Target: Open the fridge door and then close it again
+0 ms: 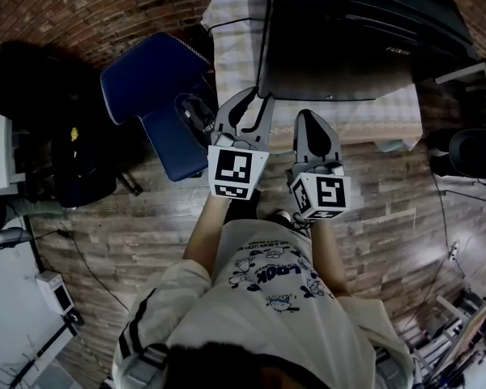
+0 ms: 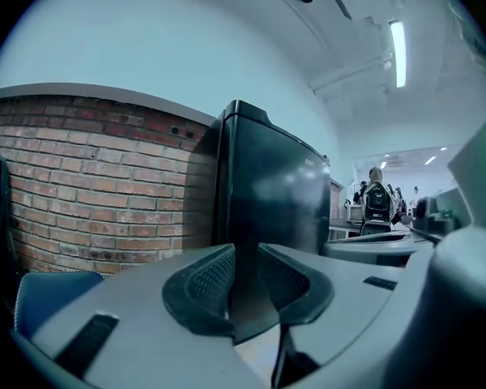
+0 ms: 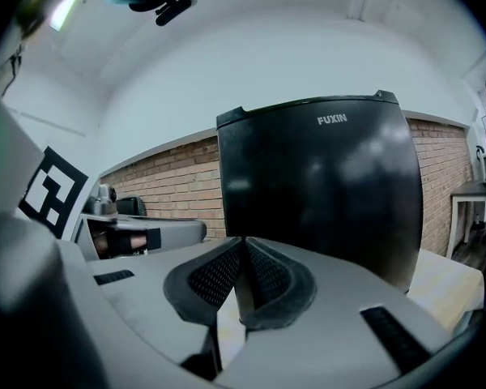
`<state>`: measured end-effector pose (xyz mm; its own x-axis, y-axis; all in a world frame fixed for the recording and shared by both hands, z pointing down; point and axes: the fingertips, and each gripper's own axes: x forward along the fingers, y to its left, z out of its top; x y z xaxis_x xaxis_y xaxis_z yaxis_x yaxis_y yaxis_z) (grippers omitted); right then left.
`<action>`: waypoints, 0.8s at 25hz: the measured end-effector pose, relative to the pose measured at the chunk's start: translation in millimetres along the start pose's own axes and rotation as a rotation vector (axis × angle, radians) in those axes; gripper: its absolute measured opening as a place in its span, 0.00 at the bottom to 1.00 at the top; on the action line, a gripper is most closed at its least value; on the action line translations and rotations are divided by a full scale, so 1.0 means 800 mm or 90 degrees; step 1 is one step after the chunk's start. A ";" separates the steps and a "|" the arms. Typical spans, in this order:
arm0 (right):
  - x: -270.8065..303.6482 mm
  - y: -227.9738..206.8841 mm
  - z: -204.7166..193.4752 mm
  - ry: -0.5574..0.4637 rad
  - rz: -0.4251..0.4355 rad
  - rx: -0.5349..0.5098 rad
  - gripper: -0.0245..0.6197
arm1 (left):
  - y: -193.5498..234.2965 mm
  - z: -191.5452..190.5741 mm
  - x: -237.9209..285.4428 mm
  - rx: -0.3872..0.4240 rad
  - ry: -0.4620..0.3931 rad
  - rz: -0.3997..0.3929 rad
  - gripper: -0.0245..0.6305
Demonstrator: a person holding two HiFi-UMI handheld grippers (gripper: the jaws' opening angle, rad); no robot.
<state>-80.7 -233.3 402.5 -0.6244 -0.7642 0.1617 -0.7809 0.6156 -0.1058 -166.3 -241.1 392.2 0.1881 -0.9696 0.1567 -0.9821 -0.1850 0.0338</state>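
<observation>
Head view: fridge (image 1: 348,47), black and boxy, stands on a tabletop (image 1: 373,134) spread with a checked cloth (image 1: 231,39). Its door looks flush with the body. A blue chair (image 1: 158,96) sits to the left. The person holds both tools out level toward the fridge. The left claw (image 1: 245,110) is slightly spread near the fridge's front left corner, and the right claw (image 1: 314,118) is beside it, facing the door.

Left gripper view: the left claw (image 2: 245,270) shows a narrow gap between its ribbed pads with nothing in it. Through the gap the fridge's (image 2: 267,193) left front edge lines up, some way beyond the tips. A brick wall (image 2: 89,185) runs behind.

Right gripper view: the right claw (image 3: 243,278) is pressed together at the tips and empty. It points squarely at the closed door of the fridge (image 3: 320,185). The left tool (image 3: 138,233) is visible alongside.

A shut door with both claws near but off it fits two stages: the door is about to be pulled open, or it has been swung shut again. The pictures do not settle which. As a judgement on handling, the door will answer best to contact at its free edge, away from the hinge, though I cannot tell which side that is. The fridge may also slide on the cloth, so a slow, level force should suit better than a jerk.
</observation>
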 end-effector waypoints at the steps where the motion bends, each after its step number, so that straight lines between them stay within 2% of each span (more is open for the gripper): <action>1: -0.004 0.000 0.002 -0.004 -0.003 0.000 0.09 | -0.004 0.001 -0.004 0.001 -0.001 0.002 0.19; 20: -0.081 -0.014 0.019 -0.047 -0.044 0.005 0.09 | -0.078 0.015 -0.061 0.032 -0.028 0.032 0.19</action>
<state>-31.7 -193.6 377.9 -0.5685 -0.8170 0.0967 -0.8221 0.5598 -0.1040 -114.3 -184.0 370.4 0.1395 -0.9836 0.1140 -0.9895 -0.1430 -0.0224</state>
